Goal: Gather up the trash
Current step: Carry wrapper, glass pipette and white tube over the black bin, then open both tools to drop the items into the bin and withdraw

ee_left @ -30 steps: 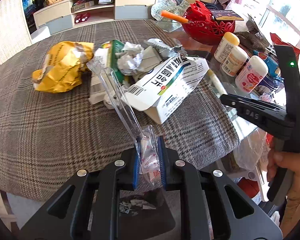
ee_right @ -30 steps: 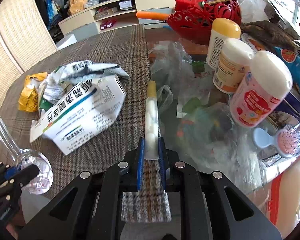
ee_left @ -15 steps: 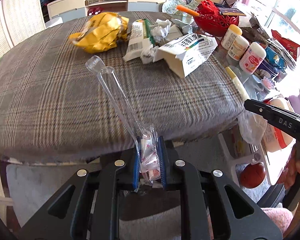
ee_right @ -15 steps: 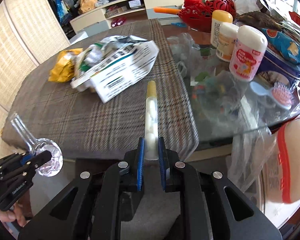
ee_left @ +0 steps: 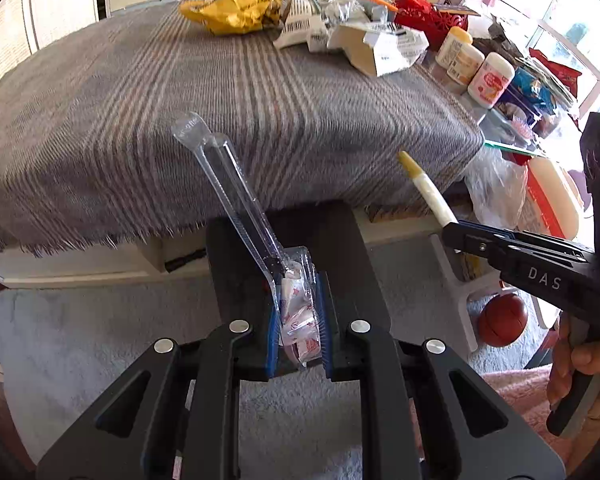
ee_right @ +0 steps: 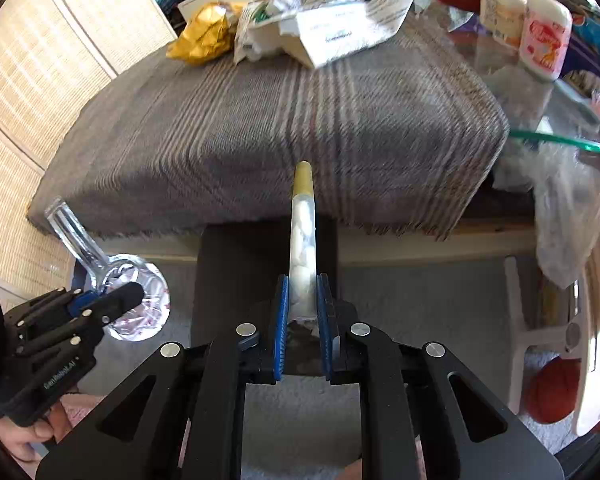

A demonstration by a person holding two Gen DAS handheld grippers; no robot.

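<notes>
With both claws off the near edge of the table (ee_left: 260,92) and out over the carpet, I judged the step to be carry-to-bin. My left gripper (ee_left: 298,320) was clamped narrow on a clear blister pack (ee_left: 236,196), its round end with crumpled wrappers between the pads, its long neck sticking up and away. My right gripper (ee_right: 302,308) was pinched on a slim tube (ee_right: 302,224) of white pellets with a yellow cap at its far end. A dark upright shape (ee_left: 284,248) stood just beyond both claws; I could not tell if it was the bin. Boxes (ee_left: 380,46) and a yellow bag (ee_left: 236,4) lay at the table's far side, uncollected. Next: find the bin's mouth, hold over it, then open each claw.
</notes>
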